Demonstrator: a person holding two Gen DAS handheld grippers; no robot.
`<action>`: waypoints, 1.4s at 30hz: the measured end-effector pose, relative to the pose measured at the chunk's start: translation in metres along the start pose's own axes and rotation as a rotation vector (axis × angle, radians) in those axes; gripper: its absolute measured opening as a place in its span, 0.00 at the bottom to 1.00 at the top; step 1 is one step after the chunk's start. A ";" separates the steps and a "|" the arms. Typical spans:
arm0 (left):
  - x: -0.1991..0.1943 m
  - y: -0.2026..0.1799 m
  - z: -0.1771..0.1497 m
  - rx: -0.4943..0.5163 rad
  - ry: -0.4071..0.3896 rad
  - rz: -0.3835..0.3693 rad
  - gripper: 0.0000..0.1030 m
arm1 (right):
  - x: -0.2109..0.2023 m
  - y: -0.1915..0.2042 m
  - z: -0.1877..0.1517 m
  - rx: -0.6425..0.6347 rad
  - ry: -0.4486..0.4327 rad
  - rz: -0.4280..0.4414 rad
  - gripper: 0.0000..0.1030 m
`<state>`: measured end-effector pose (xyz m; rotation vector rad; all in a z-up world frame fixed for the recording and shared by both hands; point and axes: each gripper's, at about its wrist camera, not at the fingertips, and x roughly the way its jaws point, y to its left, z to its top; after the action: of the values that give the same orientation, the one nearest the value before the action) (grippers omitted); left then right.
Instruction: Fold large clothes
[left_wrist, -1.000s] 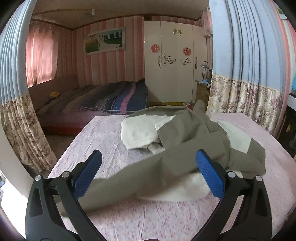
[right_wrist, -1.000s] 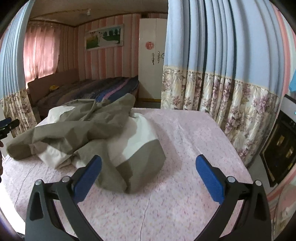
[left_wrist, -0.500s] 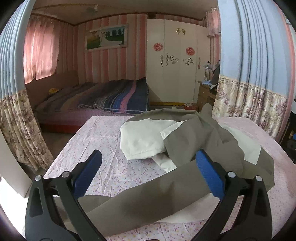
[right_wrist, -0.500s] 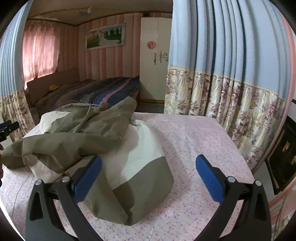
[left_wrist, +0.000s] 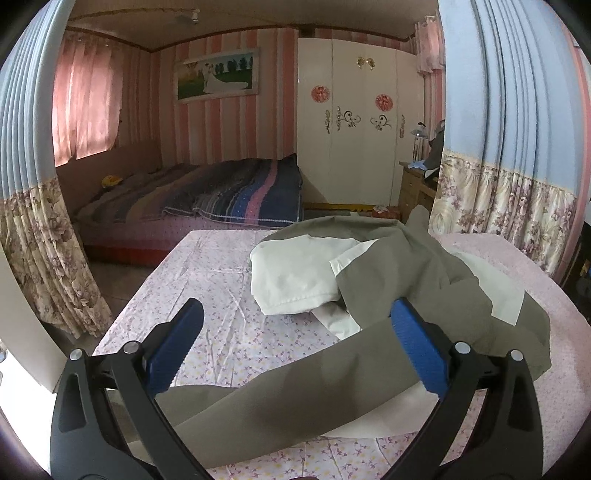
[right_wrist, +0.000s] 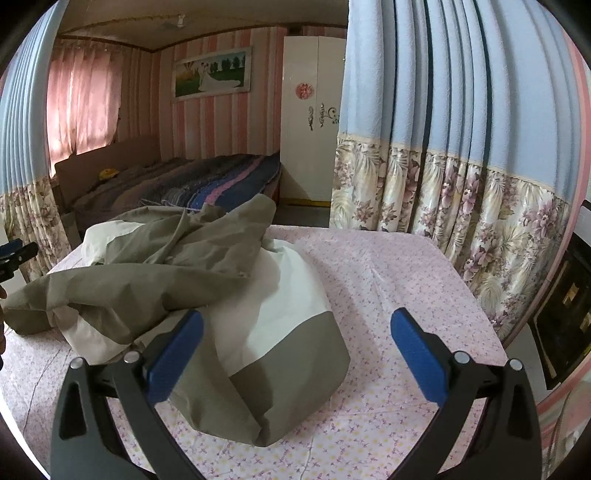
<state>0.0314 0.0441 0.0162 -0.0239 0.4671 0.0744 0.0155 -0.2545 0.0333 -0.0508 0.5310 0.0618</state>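
An olive and cream jacket (left_wrist: 399, 291) lies crumpled on the pink floral sheet (left_wrist: 221, 295). One long olive sleeve (left_wrist: 295, 398) stretches toward me, passing under and between the blue pads of my left gripper (left_wrist: 295, 350), which is open just above it. In the right wrist view the jacket (right_wrist: 207, 288) heaps at centre left, its olive hem corner (right_wrist: 288, 391) nearest. My right gripper (right_wrist: 295, 350) is open above that hem and holds nothing. The left gripper's tip (right_wrist: 14, 251) shows at the far left edge.
The sheet covers a table-like surface with bare cloth (right_wrist: 388, 288) to the jacket's right. Blue floral curtains (right_wrist: 461, 147) hang close on the right and on the left (left_wrist: 33, 206). A bed (left_wrist: 207, 199) and white wardrobe (left_wrist: 354, 122) stand beyond.
Both grippers have moved forward and lower toward the jacket, which now looks larger. The left gripper has shifted along the sleeve. Both stay open.
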 end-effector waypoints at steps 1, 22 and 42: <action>-0.001 0.001 0.000 -0.002 0.000 0.000 0.97 | -0.001 -0.001 0.000 -0.001 0.000 0.001 0.98; 0.001 -0.001 0.015 0.051 -0.007 0.022 0.97 | 0.001 0.001 0.002 -0.021 0.017 0.014 0.98; 0.121 0.033 0.061 0.194 0.066 0.078 0.97 | 0.119 0.050 0.047 -0.059 0.160 0.152 0.98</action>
<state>0.1642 0.0879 0.0156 0.1832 0.5397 0.1047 0.1381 -0.1964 0.0115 -0.0736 0.6930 0.2236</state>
